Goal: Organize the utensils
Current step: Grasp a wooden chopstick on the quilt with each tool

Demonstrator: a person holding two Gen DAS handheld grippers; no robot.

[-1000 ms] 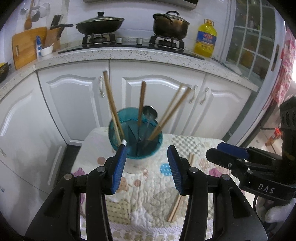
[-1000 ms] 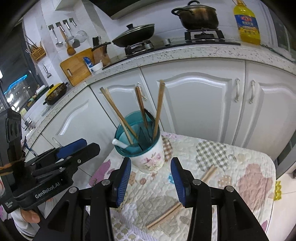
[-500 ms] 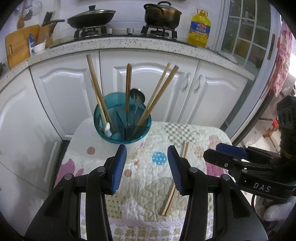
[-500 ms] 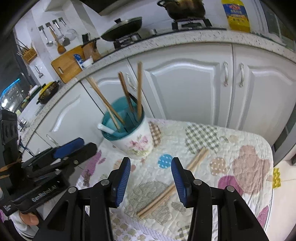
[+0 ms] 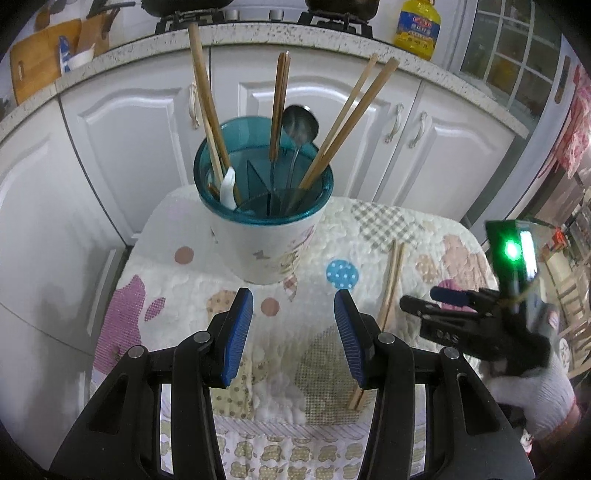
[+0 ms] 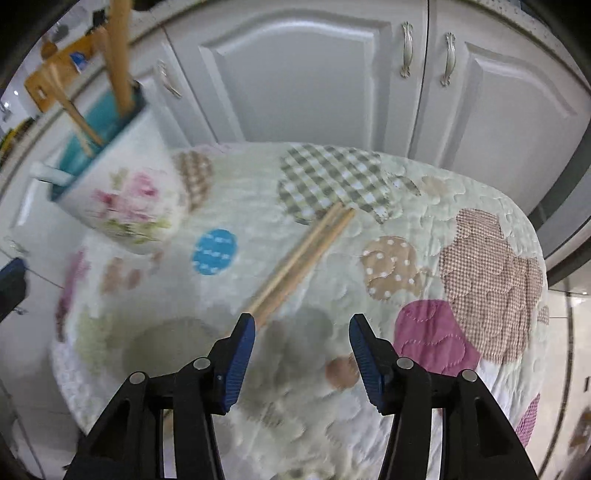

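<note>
A white floral utensil holder with a teal insert [image 5: 264, 221] stands on a small quilted table [image 5: 184, 295]. It holds several wooden chopsticks, a metal spoon [image 5: 299, 123] and a white spoon [image 5: 228, 188]. A loose pair of wooden chopsticks [image 5: 389, 295] lies on the quilt to its right, also in the right wrist view [image 6: 303, 258]. My left gripper [image 5: 293, 332] is open and empty, just in front of the holder. My right gripper [image 6: 301, 350] is open and empty, low over the near end of the loose chopsticks; it shows in the left wrist view [image 5: 443, 306]. The holder appears blurred in the right wrist view [image 6: 122, 192].
White cabinet doors [image 5: 332, 122] stand close behind the table under a speckled countertop [image 5: 369, 40] with a yellow oil bottle [image 5: 415, 27]. The table's edges drop off on all sides. A glass door [image 5: 517, 55] is at the right.
Both grippers have moved forward and down toward the table. The right gripper has dropped lowest, onto the near end of the loose chopsticks. Both stay open.
</note>
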